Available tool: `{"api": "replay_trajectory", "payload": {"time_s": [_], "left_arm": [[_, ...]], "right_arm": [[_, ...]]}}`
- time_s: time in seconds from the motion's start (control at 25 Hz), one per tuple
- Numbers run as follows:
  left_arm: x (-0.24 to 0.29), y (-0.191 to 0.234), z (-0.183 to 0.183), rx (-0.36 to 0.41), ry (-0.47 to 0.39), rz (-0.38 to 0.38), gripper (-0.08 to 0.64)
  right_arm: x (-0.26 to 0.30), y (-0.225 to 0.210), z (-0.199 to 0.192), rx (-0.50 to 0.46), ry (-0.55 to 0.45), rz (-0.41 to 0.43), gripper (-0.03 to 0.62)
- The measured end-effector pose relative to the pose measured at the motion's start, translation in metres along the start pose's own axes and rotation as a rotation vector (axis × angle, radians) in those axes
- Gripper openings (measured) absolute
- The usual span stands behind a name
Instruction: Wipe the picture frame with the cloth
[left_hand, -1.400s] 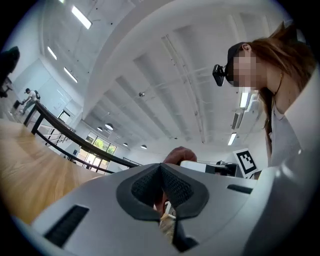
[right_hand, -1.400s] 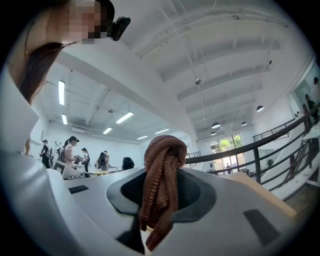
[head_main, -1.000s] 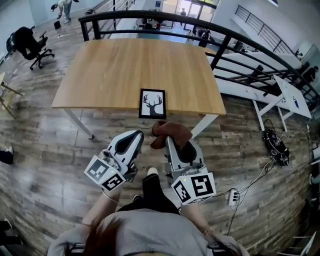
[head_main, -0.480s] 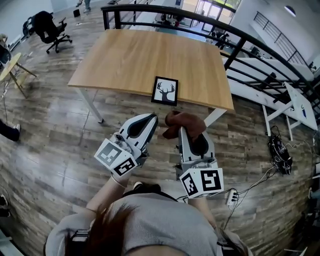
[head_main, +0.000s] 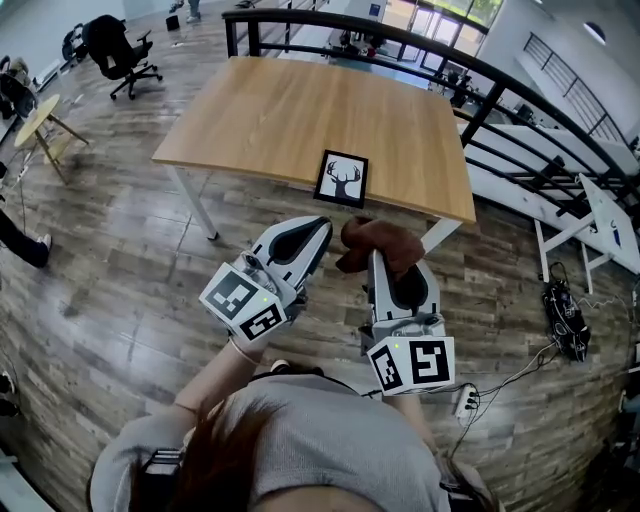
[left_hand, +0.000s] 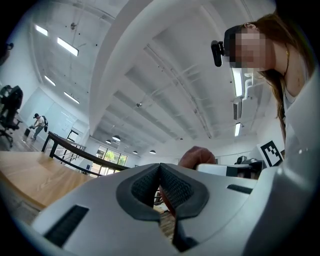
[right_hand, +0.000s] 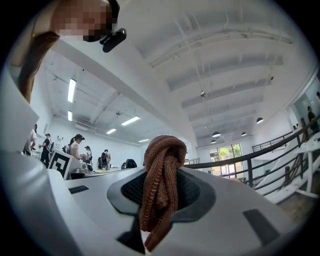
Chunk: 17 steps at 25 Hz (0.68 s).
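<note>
A black picture frame (head_main: 342, 179) with a deer-head print lies flat near the front edge of the wooden table (head_main: 290, 110). My right gripper (head_main: 382, 255) is shut on a brown knitted cloth (head_main: 380, 243), which bunches out past its tips just short of the table's edge; in the right gripper view the cloth (right_hand: 161, 180) hangs between the closed jaws. My left gripper (head_main: 322, 226) is shut with nothing in it, held beside the right one and below the frame. In the left gripper view the left gripper (left_hand: 160, 187) points upward at the ceiling.
A black railing (head_main: 470, 75) runs behind and to the right of the table. An office chair (head_main: 118, 48) stands far left, a small round table (head_main: 40, 118) at the left edge. White tables (head_main: 600, 220) and cables (head_main: 565, 325) lie on the right. Wooden floor surrounds the table.
Both grippers have come forward and up toward the table's front edge, the cloth still in the right one. The frame and table now sit closer in the head view.
</note>
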<state>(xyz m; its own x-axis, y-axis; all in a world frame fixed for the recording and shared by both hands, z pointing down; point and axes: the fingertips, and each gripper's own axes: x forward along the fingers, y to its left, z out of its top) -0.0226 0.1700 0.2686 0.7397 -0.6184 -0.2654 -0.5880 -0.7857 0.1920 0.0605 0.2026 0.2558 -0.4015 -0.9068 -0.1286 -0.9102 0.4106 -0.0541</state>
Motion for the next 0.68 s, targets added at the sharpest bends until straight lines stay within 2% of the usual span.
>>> {"api": "replay_trajectory", "payload": {"time_s": [0.32,0.68], "left_arm": [[-0.0069,-0.0036,0.0031,-0.002,0.000,0.011,0.008],[-0.0011,-0.0018,0.0009,0.032,-0.003,0.008,0.008]], "right_arm": [[-0.0036,0.0086,0.0017,0.021,0.005,0.020,0.132],[-0.0001,0.0069,-0.0002,0.025,-0.002,0.027,0.132]]}}
